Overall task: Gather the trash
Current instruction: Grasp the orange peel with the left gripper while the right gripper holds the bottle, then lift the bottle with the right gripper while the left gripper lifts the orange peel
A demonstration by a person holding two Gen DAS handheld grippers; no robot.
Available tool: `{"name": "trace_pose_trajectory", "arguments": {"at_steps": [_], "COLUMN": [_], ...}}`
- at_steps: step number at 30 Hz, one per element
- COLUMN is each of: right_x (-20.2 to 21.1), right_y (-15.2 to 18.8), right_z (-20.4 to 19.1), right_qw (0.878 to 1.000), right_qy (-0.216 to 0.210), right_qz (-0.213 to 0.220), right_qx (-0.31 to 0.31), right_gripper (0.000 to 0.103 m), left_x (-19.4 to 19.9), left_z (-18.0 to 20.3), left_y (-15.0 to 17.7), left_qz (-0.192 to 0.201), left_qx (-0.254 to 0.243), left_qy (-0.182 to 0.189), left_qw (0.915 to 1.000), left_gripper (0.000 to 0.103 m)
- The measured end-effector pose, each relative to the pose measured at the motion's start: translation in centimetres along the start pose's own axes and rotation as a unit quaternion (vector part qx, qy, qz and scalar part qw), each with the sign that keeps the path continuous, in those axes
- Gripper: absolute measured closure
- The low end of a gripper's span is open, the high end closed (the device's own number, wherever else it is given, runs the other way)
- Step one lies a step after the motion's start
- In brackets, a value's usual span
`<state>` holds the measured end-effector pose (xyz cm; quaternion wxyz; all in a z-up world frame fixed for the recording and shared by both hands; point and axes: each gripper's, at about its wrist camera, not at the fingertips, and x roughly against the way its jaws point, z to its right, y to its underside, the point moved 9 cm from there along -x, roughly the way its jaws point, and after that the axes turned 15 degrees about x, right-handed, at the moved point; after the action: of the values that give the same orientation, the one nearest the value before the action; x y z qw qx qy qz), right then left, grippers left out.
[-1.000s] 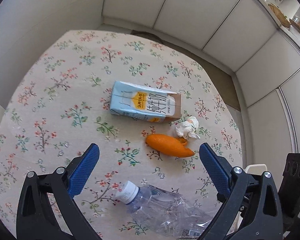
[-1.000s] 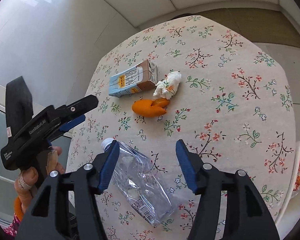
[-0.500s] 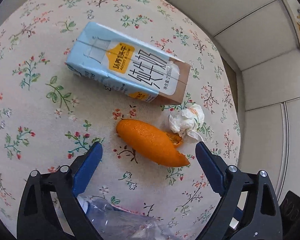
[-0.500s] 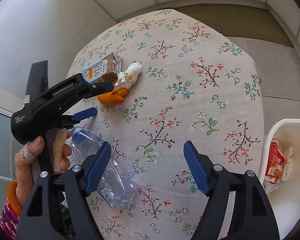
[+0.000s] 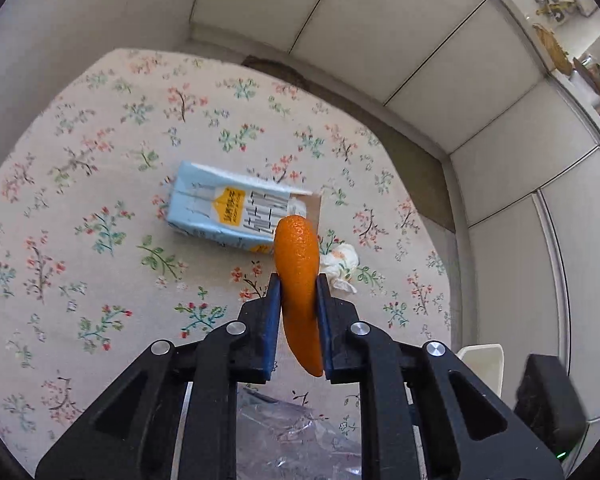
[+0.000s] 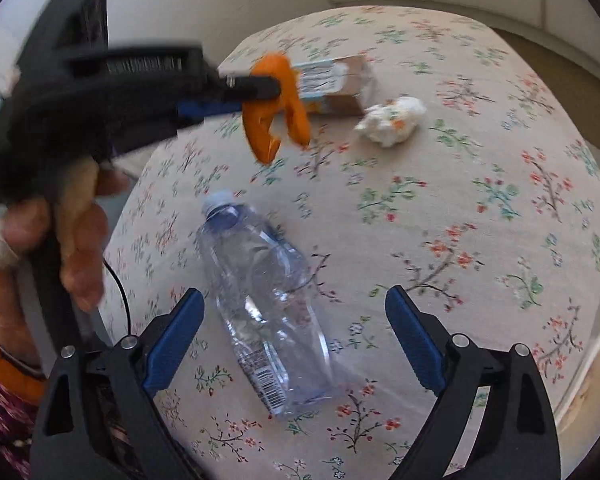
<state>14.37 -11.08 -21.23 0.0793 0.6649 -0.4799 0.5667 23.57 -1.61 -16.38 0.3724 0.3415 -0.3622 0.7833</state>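
Holding the orange peel (image 5: 298,276) in the left gripper (image 5: 299,294), jaws having just been closing and now pinching it, up off the surface (image 5: 100,184) at mid frame. Spreading the right gripper (image 6: 294,340) wide, jaws having just been opening, nothing pinched. Lying right between them, low in the frame: the plastic bottle (image 6: 260,276), long way running from upper left to lower right, nearer the right gripper.

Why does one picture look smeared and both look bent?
Right wrist view: motion blur smears the black left gripper and curled orange peel; the clear plastic bottle stays fairly sharp. Left wrist view: crisp, but the fisheye lens bows the floral tablecloth.
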Motion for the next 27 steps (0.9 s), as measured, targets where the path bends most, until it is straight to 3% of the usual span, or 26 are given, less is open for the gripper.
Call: {"name": "trace_pose_trajectory", "arguments": {"at_steps": [3,6,9,14,16,20,27], "right_x": [-2.2,-3.8,-4.9,-6.9,-7.0,-6.5,-5.1], "right_y": [0.2,0.4,0.3,0.3,0.1,-0.8,-1.3], "right_z": [-2.7,-3.8,-3.4,-2.8,-2.7,-1.8,-1.4], "right_qw": [0.995,0.988,0.985,0.986,0.987,0.993,0.997], "right_qy": [0.020,0.039,0.064,0.060,0.068,0.061,0.042], "right_qz": [-0.050,-0.085,-0.106,-0.126,-0.120,-0.094,-0.057], "right_qx": [0.084,0.122,0.123,0.091,0.085,0.027,-0.012], "right_gripper": [0.007,0.007,0.007,0.006,0.006,0.021,0.022], "left_x": [4.3,7.9,9.8,11.3,11.6,12.0,12.2], "left_z": [0.4,0.2,-0.6,-2.6,-3.8,-5.1,-5.2], "left_y": [-0.8,-1.3,-1.1,-1.2,-1.4,-1.8,-1.8], "left_qz": [0.036,0.064,0.081,0.091,0.090,0.088,0.085], "left_qx": [-0.013,-0.028,-0.040,-0.051,-0.044,-0.036,-0.034], "left_qy": [0.016,0.020,0.013,-0.005,-0.010,-0.016,-0.013], "left_qw": [0.9991,0.9974,0.9958,0.9945,0.9949,0.9954,0.9957], "left_gripper": [0.086,0.086,0.086,0.086,0.086,0.086,0.086]}}
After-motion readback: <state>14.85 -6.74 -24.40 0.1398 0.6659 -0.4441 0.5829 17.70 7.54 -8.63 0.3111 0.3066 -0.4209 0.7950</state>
